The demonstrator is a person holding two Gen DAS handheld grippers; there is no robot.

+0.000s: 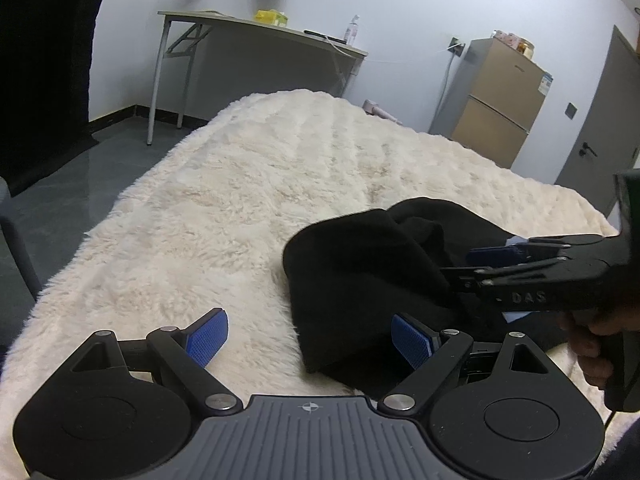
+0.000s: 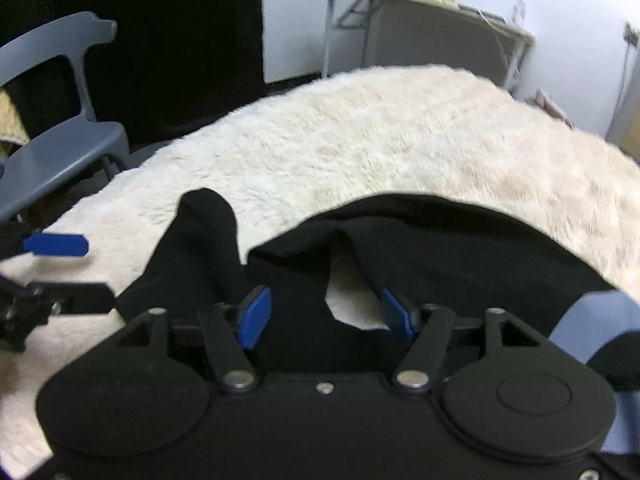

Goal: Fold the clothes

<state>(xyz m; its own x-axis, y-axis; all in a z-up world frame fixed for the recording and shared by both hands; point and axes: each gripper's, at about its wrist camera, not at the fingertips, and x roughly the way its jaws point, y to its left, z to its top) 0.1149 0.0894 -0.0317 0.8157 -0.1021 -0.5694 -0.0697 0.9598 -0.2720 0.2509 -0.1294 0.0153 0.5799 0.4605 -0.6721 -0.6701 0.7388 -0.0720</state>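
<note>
A black garment (image 1: 360, 272) lies crumpled on the near right part of a cream fluffy blanket (image 1: 260, 184). My left gripper (image 1: 310, 342) is open just above the blanket, its right pad at the garment's near edge and its left pad over bare fur. My right gripper (image 1: 460, 264), held by a hand (image 1: 592, 344), reaches in from the right over the garment. In the right wrist view the right gripper (image 2: 325, 316) stands open, with folds of the black garment (image 2: 440, 248) lying between and under its blue pads (image 2: 254, 318). The left gripper's blue pad (image 2: 56, 245) shows at the left edge.
The blanket (image 2: 400, 132) covers a bed-sized surface. A grey chair (image 2: 60, 148) stands beside its left edge. A folding table (image 1: 260, 28) stands at the far wall, a tan cabinet (image 1: 500, 112) and a door (image 1: 600, 120) at the right. Light blue fabric (image 2: 592, 320) lies near right.
</note>
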